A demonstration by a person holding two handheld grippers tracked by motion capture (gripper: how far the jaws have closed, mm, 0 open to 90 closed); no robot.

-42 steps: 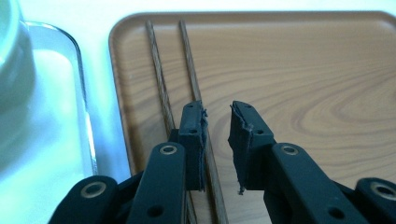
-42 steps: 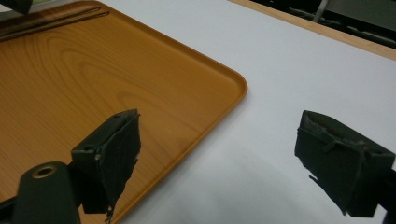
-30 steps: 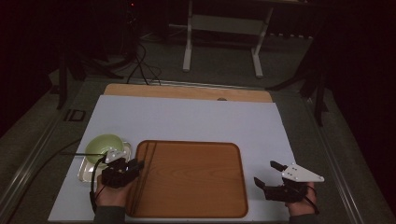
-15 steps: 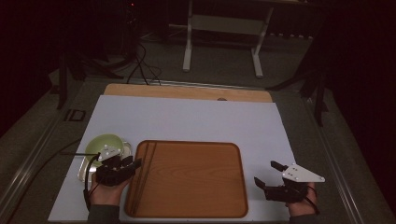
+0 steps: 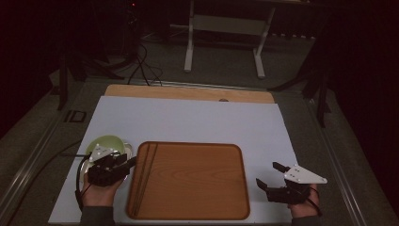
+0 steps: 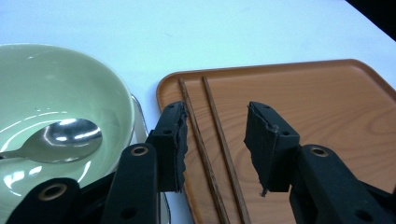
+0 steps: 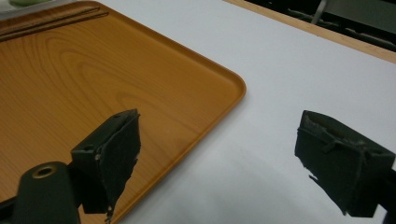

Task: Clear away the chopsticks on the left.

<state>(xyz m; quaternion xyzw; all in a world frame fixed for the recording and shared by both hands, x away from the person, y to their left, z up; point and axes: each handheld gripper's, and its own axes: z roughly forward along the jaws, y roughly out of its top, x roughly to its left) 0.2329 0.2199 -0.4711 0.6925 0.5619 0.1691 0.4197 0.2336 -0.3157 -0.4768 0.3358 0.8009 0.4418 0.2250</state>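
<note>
On the white worktop lies a smooth wooden tray, rounded at the corners. Along its left edge in the high view lie two slim brown chopsticks, long axis pointing away, right between the left tongs, parted narrowly. Right tongs gape wide, empty.

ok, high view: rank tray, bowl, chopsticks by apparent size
1. Wooden tray, by far the largest.
2. Green bowl, partly hidden behind the left tool.
3. Chopsticks: nearly as long as the tray, but thinnest.
</note>
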